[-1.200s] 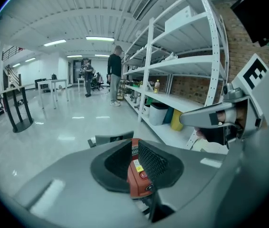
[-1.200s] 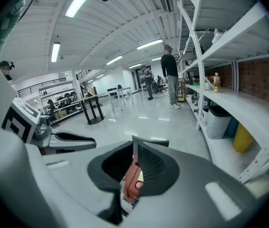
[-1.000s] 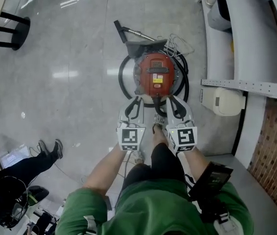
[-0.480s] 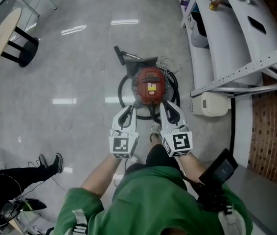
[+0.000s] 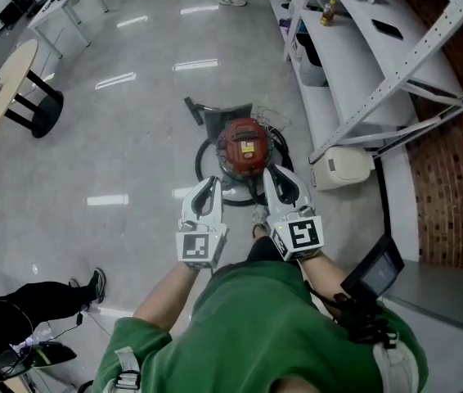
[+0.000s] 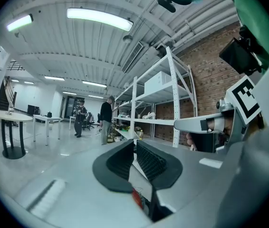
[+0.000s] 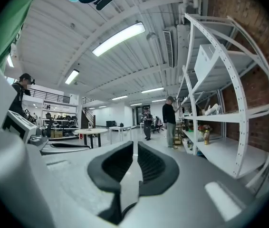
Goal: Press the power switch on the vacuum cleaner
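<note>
Head view shows the red vacuum cleaner (image 5: 244, 146) standing on the grey floor (image 5: 133, 137), its black hose (image 5: 204, 160) looped round it, just beside the white shelving (image 5: 354, 64). On the person's side of it, the left gripper (image 5: 208, 188) and right gripper (image 5: 274, 178) each have jaws drawn almost together, gripping nothing.

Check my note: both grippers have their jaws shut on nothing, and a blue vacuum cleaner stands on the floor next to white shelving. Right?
Not quite: the vacuum cleaner is red, not blue, as the head view shows. The rest stands: the left gripper and right gripper have their jaws shut on nothing, and the cleaner stands on the floor next to white shelving.
</note>
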